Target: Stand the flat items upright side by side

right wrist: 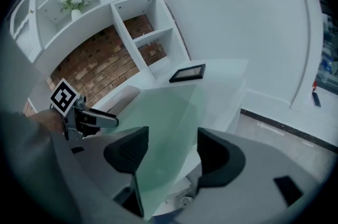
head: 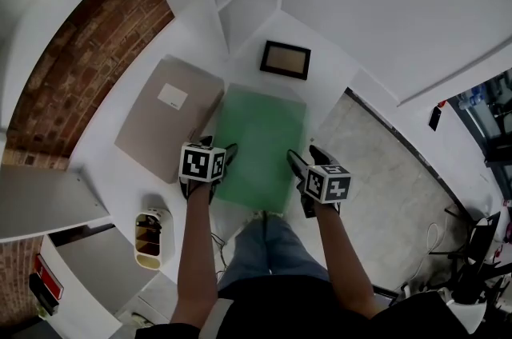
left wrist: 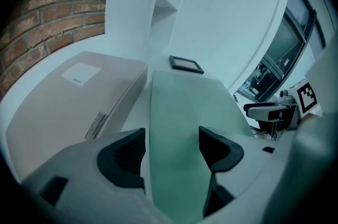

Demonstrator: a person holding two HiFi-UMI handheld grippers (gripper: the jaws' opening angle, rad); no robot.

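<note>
**Head view: both grippers wait with jaws apart at the near edge of the green folder (head: 260, 129)**

From where I stand, the green folder lies on the white table (head: 104, 169), between a beige folder (head: 164, 121) on its left and the table's right edge. A small black frame (head: 285, 59) lies beyond it, near the shelves.

The left gripper (head: 218, 147) is at the folder's near left corner and the right gripper (head: 308, 156) is at its near right corner. They are well apart from each other.

In the left gripper view the two dark pads are wide apart, and the green sheet runs forward through the gap. Neither pad presses on it, so this gripper is released.

In the right gripper view it is much the same (the gap is wide here too). A corner of the green folder reaches in between the pads, closer to the left one, but the jaws do not clamp it. Whether this corner is lifted off the table, I cannot tell.
</note>
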